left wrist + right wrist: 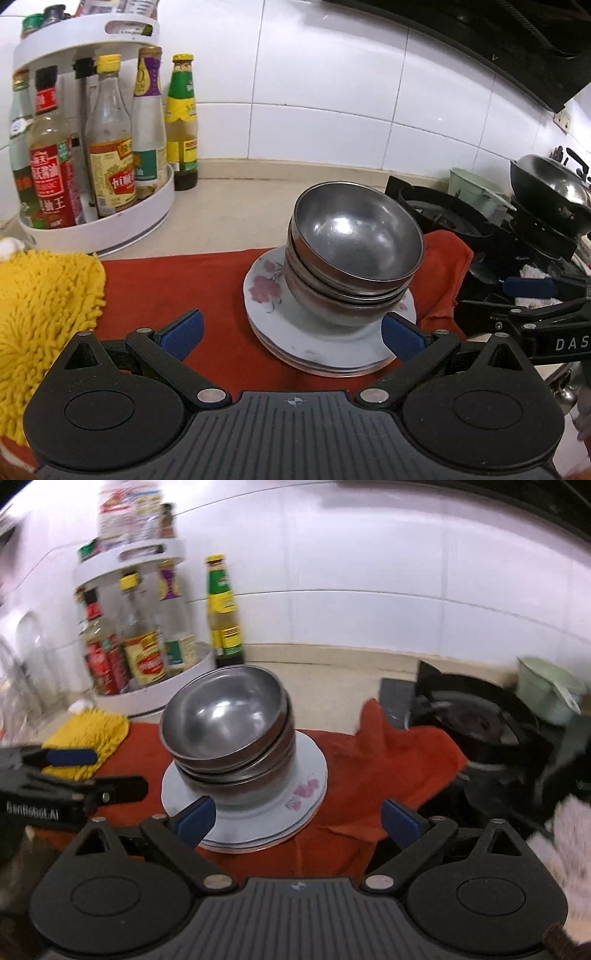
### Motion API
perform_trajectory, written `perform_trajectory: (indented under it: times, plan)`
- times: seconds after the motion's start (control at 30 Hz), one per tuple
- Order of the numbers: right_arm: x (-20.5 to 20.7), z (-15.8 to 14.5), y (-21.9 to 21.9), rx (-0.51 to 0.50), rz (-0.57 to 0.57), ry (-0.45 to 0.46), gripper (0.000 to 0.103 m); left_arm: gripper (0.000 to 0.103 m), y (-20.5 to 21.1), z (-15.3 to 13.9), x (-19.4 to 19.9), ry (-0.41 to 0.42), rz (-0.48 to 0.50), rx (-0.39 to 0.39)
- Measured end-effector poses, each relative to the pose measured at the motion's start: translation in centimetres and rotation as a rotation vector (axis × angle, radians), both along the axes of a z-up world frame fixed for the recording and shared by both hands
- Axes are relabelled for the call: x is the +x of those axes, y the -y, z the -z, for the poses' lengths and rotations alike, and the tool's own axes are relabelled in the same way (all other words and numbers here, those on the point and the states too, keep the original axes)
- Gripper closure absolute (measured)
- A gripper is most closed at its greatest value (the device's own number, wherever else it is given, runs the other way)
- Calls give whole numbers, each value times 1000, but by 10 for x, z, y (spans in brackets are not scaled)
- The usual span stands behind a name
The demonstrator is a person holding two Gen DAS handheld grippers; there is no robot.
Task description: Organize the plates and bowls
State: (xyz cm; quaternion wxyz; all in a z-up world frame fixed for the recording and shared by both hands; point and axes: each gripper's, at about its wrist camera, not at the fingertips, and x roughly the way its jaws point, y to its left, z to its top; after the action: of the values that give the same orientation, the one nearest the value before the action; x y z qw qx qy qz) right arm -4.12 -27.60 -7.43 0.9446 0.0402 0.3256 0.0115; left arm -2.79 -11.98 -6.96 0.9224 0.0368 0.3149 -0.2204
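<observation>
The steel bowls [352,254] are sitting nested in one stack, and that stack is resting on the piled flowered plates [295,343], which are lying on the red cloth [177,284] spread over the worktop [236,195]. Judging by this, the gathering looks largely done: no loose bowl or plate is showing elsewhere in either view. The top bowls are leaning a little off centre, so straightening, or moving the whole pile to storage, may be what is left.

The left gripper [291,332] is hovering low before the plates with its jaws released and wide, grasping nothing. The right gripper [299,821] is doing likewise from the other side, jaws spread and empty.

Further out, a yellow mop cloth [44,317], a white bottle rack [99,225] and the stove [461,221] are flanking the pile.
</observation>
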Motion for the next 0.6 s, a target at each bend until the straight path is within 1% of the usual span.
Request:
perform_trajectory:
  times: [0.07,0.2,0.33,0.5,0.6]
  plan:
    - [-6,-1,-2,11,17,13,10,0,0,0,-3,-10,-15,4]
    - [-16,-4,-9,-5,28,18,8,0,1,0,-7,-29,-67,26]
    - [-22,-8,-11,-3,67,19,6,0,4,1,-14,-40,-88,48]
    - [-26,-6,-17,-3,90,-9,4,0,7,4,-18,-83,-113,79]
    - [-26,-1,-19,-16,109,-30,4,0,4,6,-20,-91,-133,88]
